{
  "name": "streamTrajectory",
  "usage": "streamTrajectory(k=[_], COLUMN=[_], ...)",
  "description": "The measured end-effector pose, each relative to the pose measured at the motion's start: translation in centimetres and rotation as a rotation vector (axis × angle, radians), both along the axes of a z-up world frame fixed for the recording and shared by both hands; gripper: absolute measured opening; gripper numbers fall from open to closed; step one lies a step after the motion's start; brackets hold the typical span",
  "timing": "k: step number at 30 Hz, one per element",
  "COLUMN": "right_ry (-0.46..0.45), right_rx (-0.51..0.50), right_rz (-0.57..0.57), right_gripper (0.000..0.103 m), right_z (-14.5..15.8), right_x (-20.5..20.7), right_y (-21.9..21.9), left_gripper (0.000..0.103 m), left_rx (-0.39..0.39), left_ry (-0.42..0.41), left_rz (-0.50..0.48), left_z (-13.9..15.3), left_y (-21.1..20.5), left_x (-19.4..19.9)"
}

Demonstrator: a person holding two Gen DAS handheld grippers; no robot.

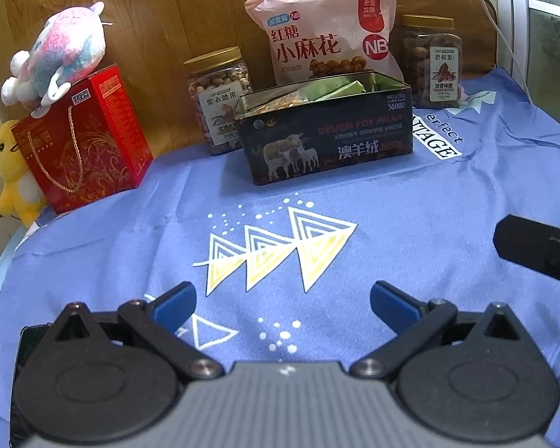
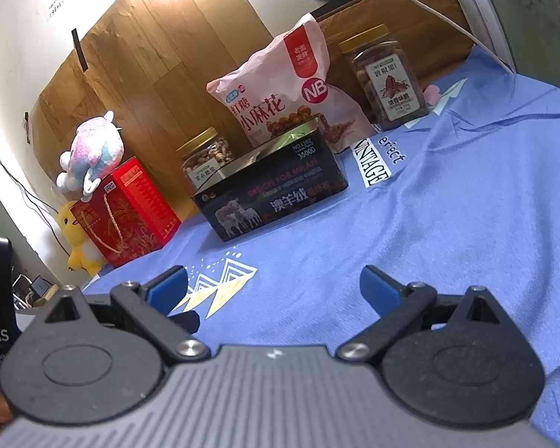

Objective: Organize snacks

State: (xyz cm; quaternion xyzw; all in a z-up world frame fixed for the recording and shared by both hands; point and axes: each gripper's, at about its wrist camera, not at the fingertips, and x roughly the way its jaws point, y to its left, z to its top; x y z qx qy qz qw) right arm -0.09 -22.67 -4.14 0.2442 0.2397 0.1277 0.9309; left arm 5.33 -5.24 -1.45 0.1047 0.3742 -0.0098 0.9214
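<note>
While both grippers hang low over the blue cloth (image 1: 410,201), each is spread wide with nothing between its blue pads: the left gripper (image 1: 283,300) sits over a print of white and yellow triangles (image 1: 276,250), and the right gripper (image 2: 273,286) is beside the same print. Beyond them stands an open black tin (image 1: 326,138) reading "DESIGN FOR MILAN", "NO.1102" and "澳羊绒", with sheep pictured; green packets (image 1: 332,87) lie inside it. Just behind the tin leans a pink bag (image 1: 324,33) marked "红糖小麻花" and "NB". To its left is a gold-lidded nut jar (image 1: 218,97) labelled "紫衣腰果", to its right another jar (image 1: 431,61) labelled "碧根果". The cloth beside the tin reads "VINTAGE" (image 2: 373,166). Far left, a red gift box (image 1: 82,142) carries a pink plush (image 1: 61,50), with a yellow duck (image 1: 13,171) beside it.
</note>
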Motion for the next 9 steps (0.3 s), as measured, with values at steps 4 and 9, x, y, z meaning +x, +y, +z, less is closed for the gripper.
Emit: streamTrajectory(k=[4, 9], right_ry=[-0.004, -0.010], right_rx=[-0.002, -0.006], right_rz=[0.003, -0.002], right_gripper=[0.100, 0.100], right_z=[0.13, 0.22], right_x=[0.03, -0.08], right_y=[0.09, 0.09], left_gripper=[0.103, 0.103], left_rx=[-0.006, -0.050], left_ry=[-0.003, -0.007], left_rz=[-0.004, -0.035], left_z=[0.03, 0.22], left_y=[0.12, 0.21], left_x=[0.04, -0.16])
